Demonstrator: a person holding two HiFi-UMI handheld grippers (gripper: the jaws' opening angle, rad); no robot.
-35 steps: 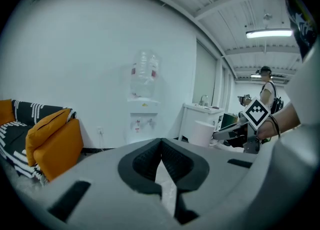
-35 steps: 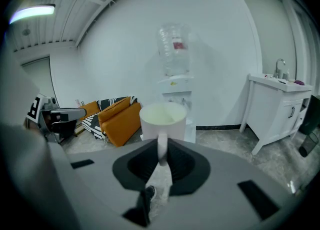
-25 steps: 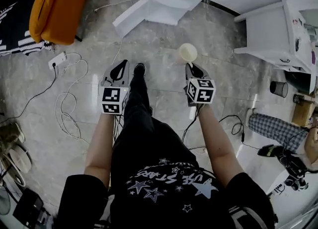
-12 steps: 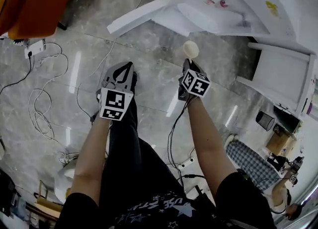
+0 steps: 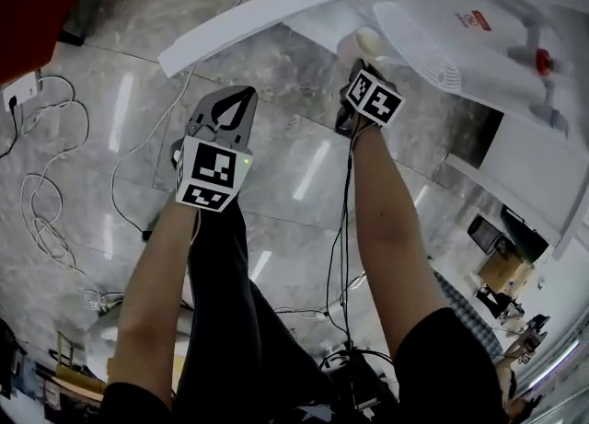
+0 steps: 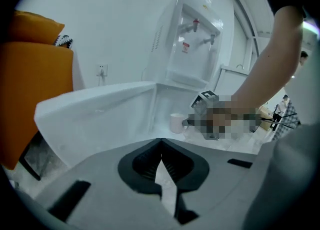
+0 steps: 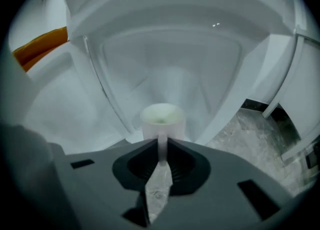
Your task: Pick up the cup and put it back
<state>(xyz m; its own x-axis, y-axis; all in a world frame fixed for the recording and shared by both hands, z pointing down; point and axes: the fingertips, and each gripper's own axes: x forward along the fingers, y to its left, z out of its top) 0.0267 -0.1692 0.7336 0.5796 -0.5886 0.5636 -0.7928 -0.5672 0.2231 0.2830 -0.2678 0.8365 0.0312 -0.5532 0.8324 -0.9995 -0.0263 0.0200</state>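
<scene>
Head view: the right gripper [image 5: 359, 68] pinches a pale cup [image 5: 368, 41] by its handle, over a white bench [image 5: 248, 22]. Grey marble floor [image 5: 294, 169] lies below.

Left gripper view: the left gripper [image 6: 161, 141] is closed on nothing, and a water dispenser [image 6: 196, 34] stands behind.

Right gripper view: the cup is upright. The pickup looks done; setting it down remains.

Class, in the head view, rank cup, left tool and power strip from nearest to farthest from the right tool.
1. cup, gripped by the right tool, just ahead.
2. left tool, across to its left.
3. power strip, far left edge.
</scene>
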